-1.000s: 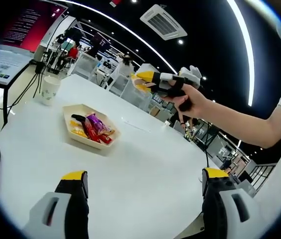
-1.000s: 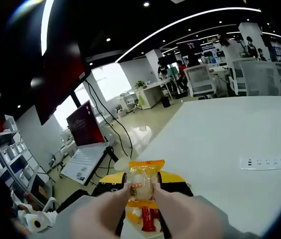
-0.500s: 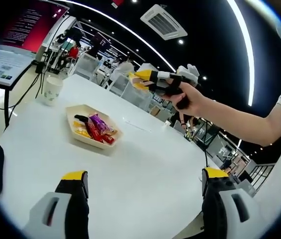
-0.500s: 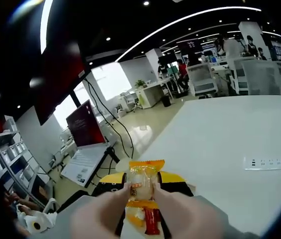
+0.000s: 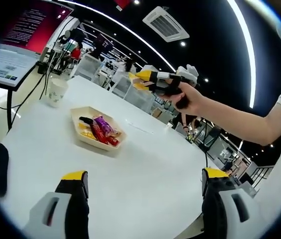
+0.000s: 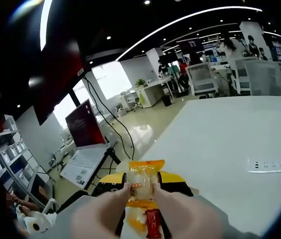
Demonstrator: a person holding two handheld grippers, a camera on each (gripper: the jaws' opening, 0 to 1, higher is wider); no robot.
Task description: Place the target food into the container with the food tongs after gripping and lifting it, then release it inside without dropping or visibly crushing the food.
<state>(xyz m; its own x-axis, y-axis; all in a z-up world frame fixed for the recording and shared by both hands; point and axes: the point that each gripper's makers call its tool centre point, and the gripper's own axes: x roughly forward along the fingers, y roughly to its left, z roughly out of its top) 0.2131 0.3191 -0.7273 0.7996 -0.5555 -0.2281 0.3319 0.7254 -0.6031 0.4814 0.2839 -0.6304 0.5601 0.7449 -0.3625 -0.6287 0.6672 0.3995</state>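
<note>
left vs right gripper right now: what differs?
Left gripper is open and holds nothing, low over the white table. Right gripper is shut on an orange snack packet, raised well above the tray of snacks. Both have yellow-tipped jaws.

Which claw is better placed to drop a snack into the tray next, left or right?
Right. The right claw is shut on an orange snack packet and held up beyond the tray. The left claw is open and empty, low over the table.

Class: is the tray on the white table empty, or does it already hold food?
Not empty: the tray holds several wrapped snacks, red, purple and yellow, lying inside its rim.
</note>
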